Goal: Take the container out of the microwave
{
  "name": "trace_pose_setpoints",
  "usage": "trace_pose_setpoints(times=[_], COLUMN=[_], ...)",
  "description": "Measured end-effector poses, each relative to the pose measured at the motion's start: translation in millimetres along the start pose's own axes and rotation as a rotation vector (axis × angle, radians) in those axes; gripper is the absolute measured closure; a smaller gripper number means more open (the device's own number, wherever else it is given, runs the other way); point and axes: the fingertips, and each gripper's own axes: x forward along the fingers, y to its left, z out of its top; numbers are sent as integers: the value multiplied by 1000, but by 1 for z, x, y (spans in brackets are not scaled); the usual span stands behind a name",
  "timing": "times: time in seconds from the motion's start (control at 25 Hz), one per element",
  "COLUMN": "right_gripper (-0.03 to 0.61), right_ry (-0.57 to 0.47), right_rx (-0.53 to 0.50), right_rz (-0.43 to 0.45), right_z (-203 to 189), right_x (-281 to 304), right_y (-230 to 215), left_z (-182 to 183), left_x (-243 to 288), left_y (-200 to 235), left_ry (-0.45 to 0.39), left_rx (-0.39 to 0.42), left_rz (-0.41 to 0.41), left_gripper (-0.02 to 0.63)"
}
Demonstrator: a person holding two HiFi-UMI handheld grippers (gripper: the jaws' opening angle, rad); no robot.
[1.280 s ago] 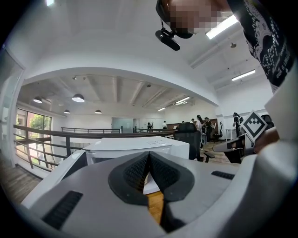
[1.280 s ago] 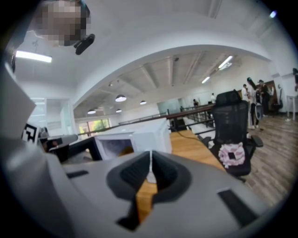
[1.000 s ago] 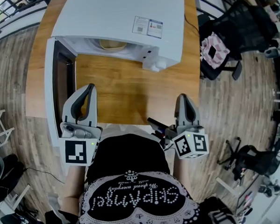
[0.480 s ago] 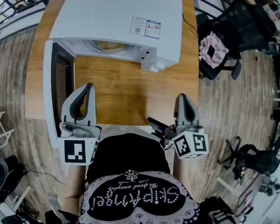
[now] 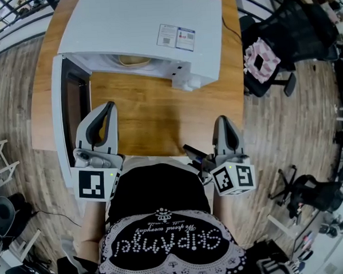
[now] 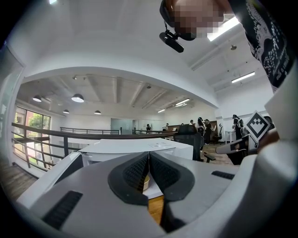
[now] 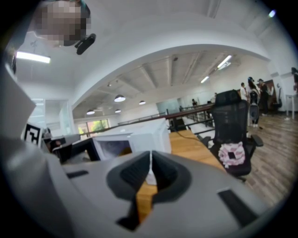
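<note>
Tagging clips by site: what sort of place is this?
Probably an open-plan office or lab, not a home kitchen: the microwave sits on a wooden table, a black office chair stands beside it, and a long railing runs behind.

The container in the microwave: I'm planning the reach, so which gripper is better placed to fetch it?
Probably the left gripper: it faces the open microwave cavity, with the container nearly straight ahead. The right gripper sits off to the opening's side. Both are shut and empty.
</note>
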Motion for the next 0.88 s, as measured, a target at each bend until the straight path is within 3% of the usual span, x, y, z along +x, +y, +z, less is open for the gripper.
trace_pose_setpoints(times=[0.24,0.44,0.72,0.88], right_gripper=[543,543,543,543], right_ry=[-1,3,6,4], right_rx=[10,18,32,42], right_rz=[-14,-30,-53,-69], right_z=[6,6,5,5], right_x=[-8,-9,-16,-22], right_y=[-3,-6,-9,-11], left_z=[2,-11,-30,-40], left_x=[8,24,49,66], left_y=[-6,-11,-21,-23], left_ry=[41,109,189,207], left_rx=[14,31,100,203], left_rz=[-28,-78,-174,-206], left_gripper=[583,531,466,462])
